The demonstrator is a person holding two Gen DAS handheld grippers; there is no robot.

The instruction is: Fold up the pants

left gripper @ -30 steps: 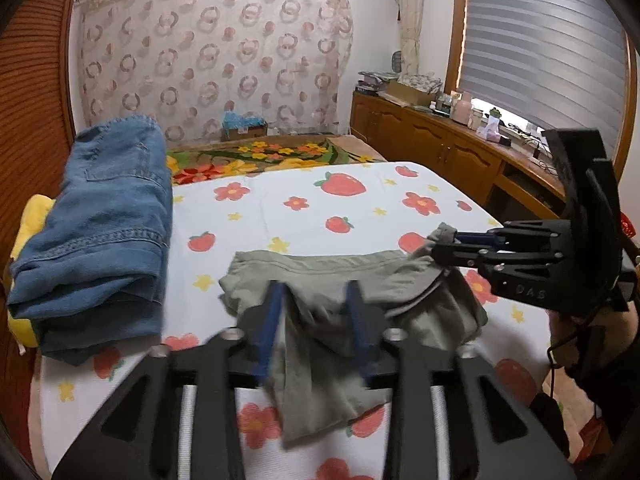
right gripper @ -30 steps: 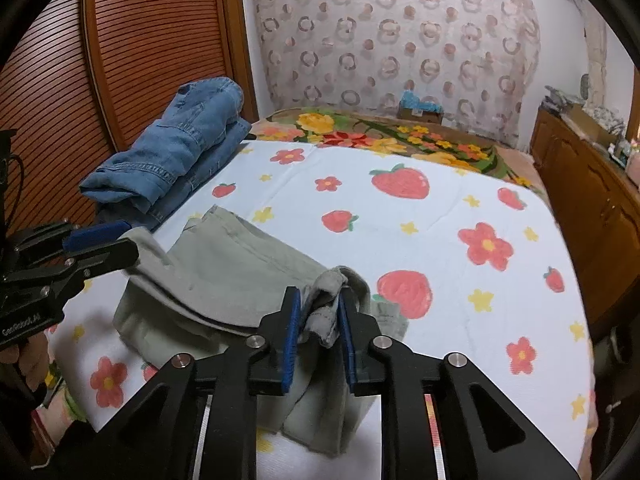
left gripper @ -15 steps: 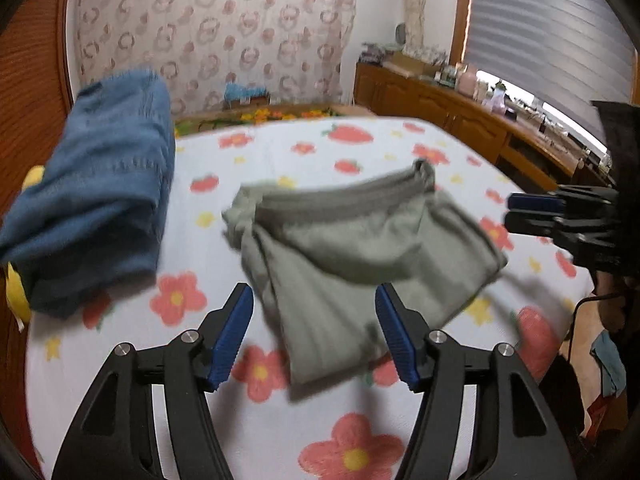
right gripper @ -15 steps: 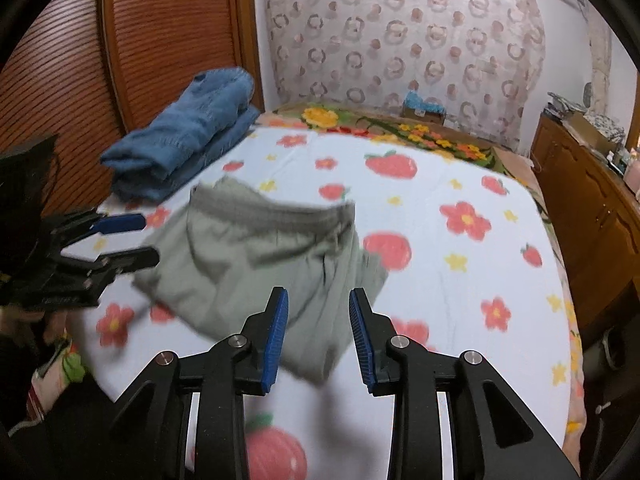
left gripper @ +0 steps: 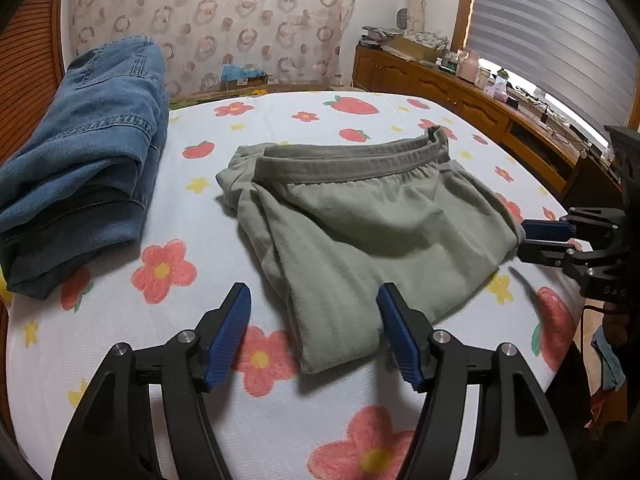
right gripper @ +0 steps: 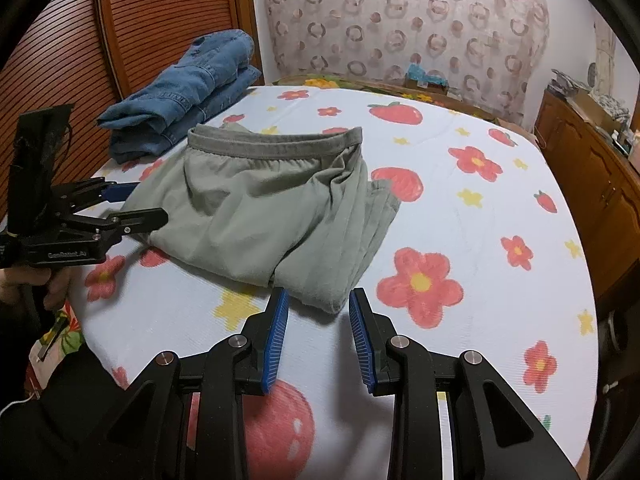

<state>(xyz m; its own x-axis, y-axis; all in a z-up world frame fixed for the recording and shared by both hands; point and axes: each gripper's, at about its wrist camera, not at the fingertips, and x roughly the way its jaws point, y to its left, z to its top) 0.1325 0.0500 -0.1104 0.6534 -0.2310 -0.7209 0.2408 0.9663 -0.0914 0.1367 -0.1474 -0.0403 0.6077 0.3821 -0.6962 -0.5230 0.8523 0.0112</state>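
Observation:
The olive green pants lie folded in a loose bundle on the flowered bed sheet, waistband at the far side; they also show in the right wrist view. My left gripper is open and empty, just short of the bundle's near edge. My right gripper is open and empty, just short of the bundle's near corner. The right gripper shows at the bundle's right edge in the left wrist view. The left gripper shows at the bundle's left edge in the right wrist view.
Folded blue jeans lie at the left side of the bed, also in the right wrist view. A wooden cabinet with clutter runs along the right wall. A slatted wooden door stands behind the jeans.
Both grippers let go of the green pants and opened. Both pulled back toward the near bed edge. The pants dropped flat onto the sheet.

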